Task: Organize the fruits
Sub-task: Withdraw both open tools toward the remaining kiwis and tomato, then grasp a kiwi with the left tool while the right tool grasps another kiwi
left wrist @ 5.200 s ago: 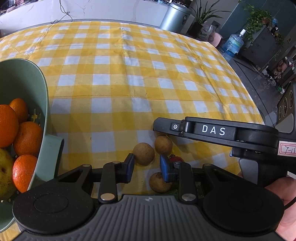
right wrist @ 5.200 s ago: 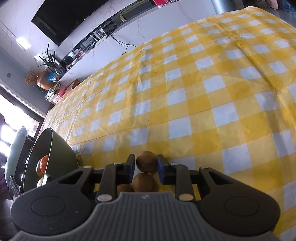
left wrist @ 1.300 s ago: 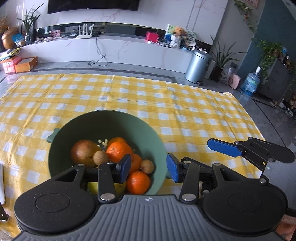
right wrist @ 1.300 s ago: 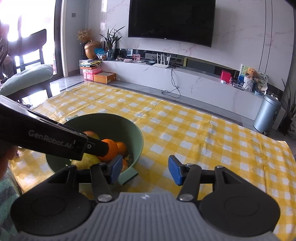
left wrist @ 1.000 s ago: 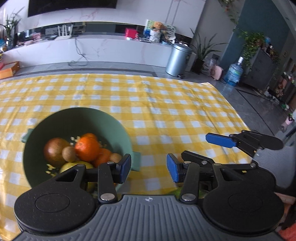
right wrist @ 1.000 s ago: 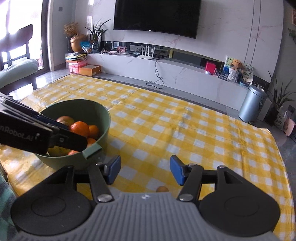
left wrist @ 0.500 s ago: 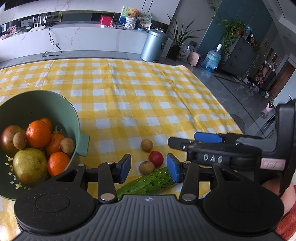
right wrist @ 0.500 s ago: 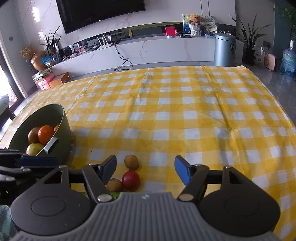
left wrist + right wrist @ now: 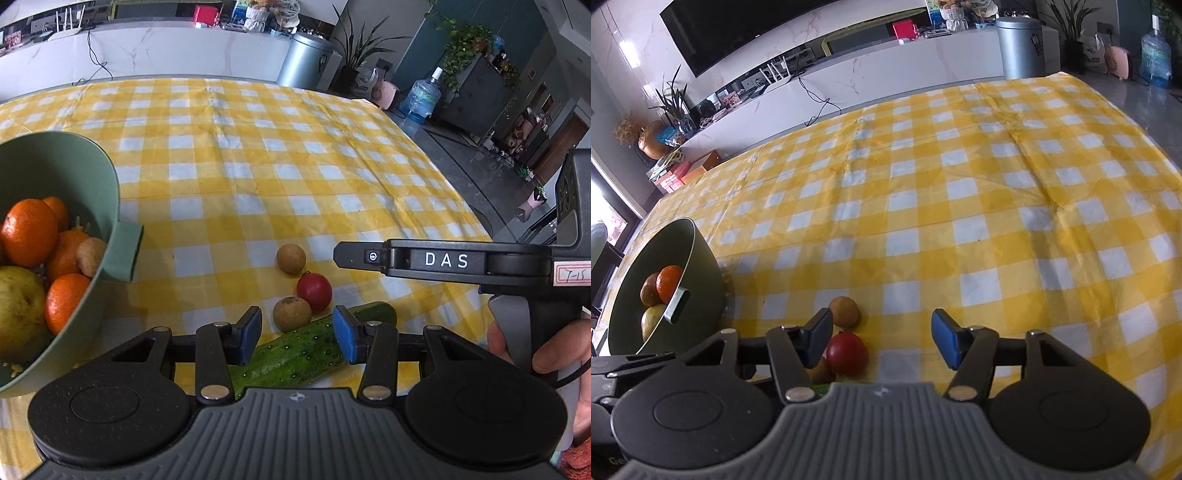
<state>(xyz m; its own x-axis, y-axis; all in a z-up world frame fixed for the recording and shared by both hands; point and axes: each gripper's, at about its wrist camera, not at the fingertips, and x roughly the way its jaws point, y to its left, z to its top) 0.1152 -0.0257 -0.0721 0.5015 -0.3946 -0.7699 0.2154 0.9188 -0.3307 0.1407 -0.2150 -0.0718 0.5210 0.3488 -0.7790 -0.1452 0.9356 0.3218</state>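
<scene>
Both tongs tilt downward. The left tongs [image 9: 297, 334] stand open; the right tongs [image 9: 882, 334], open too, have just been closing. A hand [image 9: 554, 354] grips the right handle.

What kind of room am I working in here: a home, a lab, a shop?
Most likely a home living room: a wall-mounted TV above a long white media console, potted plants, and a table under a yellow checked cloth.

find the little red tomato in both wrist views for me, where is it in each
Left wrist view: the red tomato lies right of centre on the checked cloth, between two small brown fruits and just beyond the cucumber.
Right wrist view: the red tomato sits low and left of centre, beside the left pad of the right claw.
Shared landmark: the green bowl of oranges, to the left of the tomato in both views.
</scene>
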